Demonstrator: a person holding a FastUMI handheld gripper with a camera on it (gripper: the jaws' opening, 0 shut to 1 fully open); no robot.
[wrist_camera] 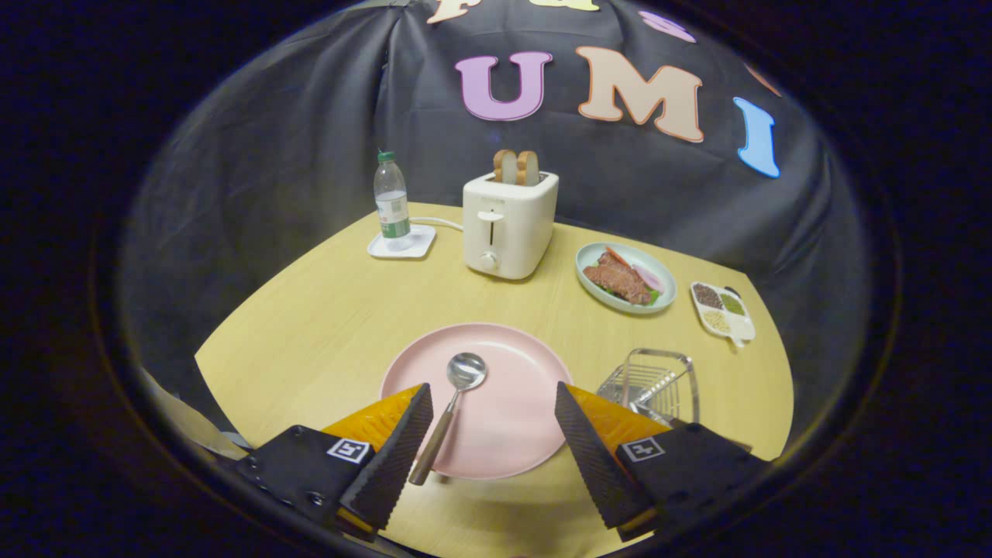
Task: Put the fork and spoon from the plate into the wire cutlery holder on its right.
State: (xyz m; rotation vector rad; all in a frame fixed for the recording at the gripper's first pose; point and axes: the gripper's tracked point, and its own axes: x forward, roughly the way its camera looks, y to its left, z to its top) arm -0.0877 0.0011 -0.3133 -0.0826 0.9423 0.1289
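On the far left of the table (pixel 310 325) a water bottle (pixel 390 201) stands on a small white tray (pixel 402 243). Next to it is a white toaster (pixel 508 225) with two slices of bread (pixel 516 167) sticking up.

Closer to me is the pink plate (pixel 504 418). The spoon (pixel 452 407) lies on it, with its bowl near the middle and its handle hanging over the near rim, just beside my left finger. My claw (pixel 494 434) is spread wide and holds nothing. It hangs over the near side of the plate.

I see no fork on the plate. To the right of the plate sits the wire holder (pixel 655 384). Something shiny and thin rests inside it. I think that is the fork, but I cannot tell for sure.

Farther back on the right are a plate of food (pixel 626 277) and a little dish of seeds (pixel 722 310).

So I think half the job is done. The spoon is left to pick up and drop in the holder.
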